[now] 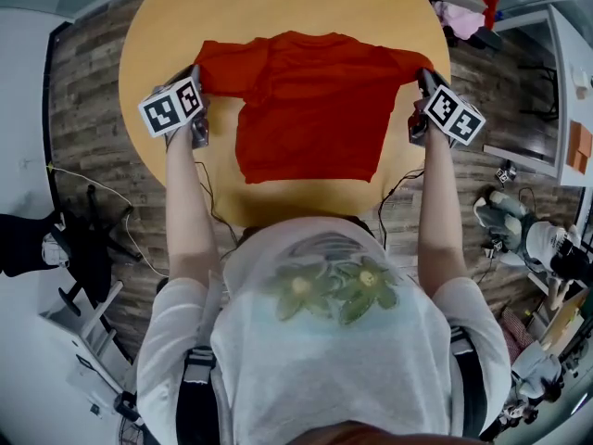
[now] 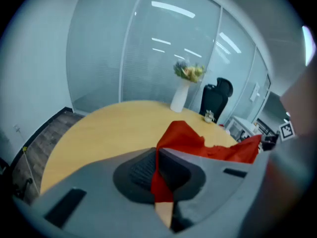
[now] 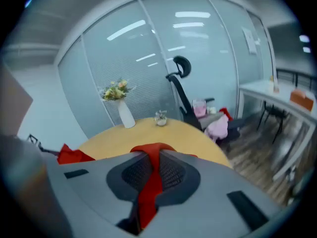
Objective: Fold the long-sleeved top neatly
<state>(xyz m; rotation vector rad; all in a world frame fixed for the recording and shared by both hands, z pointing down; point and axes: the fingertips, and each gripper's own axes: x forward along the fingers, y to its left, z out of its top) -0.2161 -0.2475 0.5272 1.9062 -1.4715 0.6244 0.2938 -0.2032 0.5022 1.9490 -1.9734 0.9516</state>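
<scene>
A red long-sleeved top (image 1: pixel 310 105) lies spread on the round wooden table (image 1: pixel 278 3), its hem toward me. My left gripper (image 1: pixel 196 109) is at the top's left shoulder edge, shut on a pinch of red cloth (image 2: pixel 159 182) that runs between its pads. My right gripper (image 1: pixel 419 100) holds the right shoulder edge the same way, with a red strip (image 3: pixel 151 182) clamped between its pads. In the left gripper view the top (image 2: pixel 208 143) stretches away, lifted off the table.
A white vase with flowers (image 2: pixel 182 90) and a small ornament (image 3: pixel 160 117) stand at the table's far side. A black office chair (image 3: pixel 181 90) and a seat with pink clothes (image 3: pixel 218 125) are beyond. Wooden floor, cables and clutter surround the table.
</scene>
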